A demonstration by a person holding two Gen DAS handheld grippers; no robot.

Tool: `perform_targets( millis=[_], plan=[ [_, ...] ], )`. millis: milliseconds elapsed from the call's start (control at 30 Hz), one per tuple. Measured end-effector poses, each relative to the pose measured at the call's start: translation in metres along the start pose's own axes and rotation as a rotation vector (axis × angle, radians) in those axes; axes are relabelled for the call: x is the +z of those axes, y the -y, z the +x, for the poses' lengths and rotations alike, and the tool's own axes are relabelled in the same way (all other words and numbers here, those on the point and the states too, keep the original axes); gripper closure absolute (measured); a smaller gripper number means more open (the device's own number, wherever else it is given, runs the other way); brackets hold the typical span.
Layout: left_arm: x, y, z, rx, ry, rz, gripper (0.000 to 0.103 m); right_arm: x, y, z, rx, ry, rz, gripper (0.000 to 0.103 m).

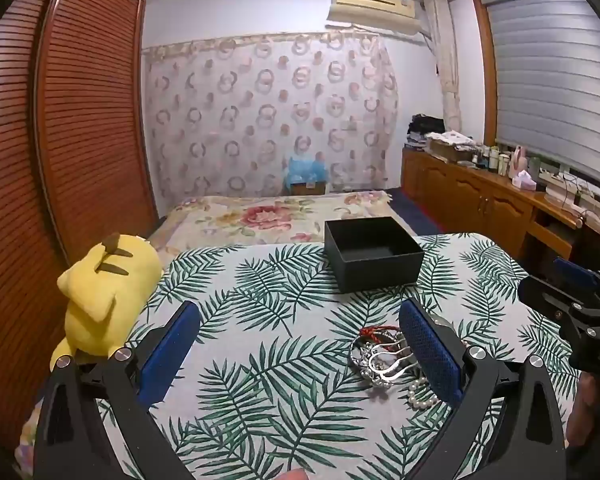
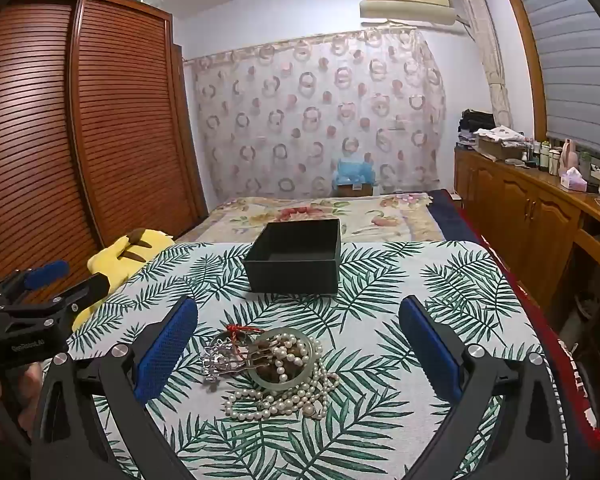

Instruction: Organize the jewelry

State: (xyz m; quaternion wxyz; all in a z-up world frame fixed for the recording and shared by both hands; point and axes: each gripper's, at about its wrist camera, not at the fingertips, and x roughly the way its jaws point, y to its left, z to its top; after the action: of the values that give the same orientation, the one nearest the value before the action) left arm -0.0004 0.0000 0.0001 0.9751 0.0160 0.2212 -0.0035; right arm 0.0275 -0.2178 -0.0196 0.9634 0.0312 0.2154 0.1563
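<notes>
- Left gripper (image 1: pixel 300 344): jaws released wide, blue pads apart, nothing between them; jewelry lay at 3 o'clock, partly behind its right pad.
- Right gripper (image 2: pixel 297 344): jaws released wide, hovering over the jewelry, pads not touching it.
- Jewelry (image 2: pixel 275 364): one tangled heap on the cloth (image 2: pixel 420 280) – pearl strand (image 2: pixel 275 400), pale bangle (image 2: pixel 304 376), silver pieces (image 2: pixel 215 356), red cord (image 2: pixel 235 328).
- Box (image 2: pixel 295 268): black, open-topped, empty as far as seen; stood at 12 o'clock from the heap, apart from it.
- Plush (image 1: pixel 103 292): yellow, at the cloth's 9 o'clock edge.
</notes>
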Motion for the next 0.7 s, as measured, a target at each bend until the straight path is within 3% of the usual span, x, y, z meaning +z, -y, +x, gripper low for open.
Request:
perform_targets(
  millis=[700],
  plan=[
    [0.0032, 0.0027, -0.0052, -0.001, 0.000, 0.002, 0.006, 0.0000, 0.0000, -0.0006, 0.000, 0.002, 0.000, 0.002]
  ],
)
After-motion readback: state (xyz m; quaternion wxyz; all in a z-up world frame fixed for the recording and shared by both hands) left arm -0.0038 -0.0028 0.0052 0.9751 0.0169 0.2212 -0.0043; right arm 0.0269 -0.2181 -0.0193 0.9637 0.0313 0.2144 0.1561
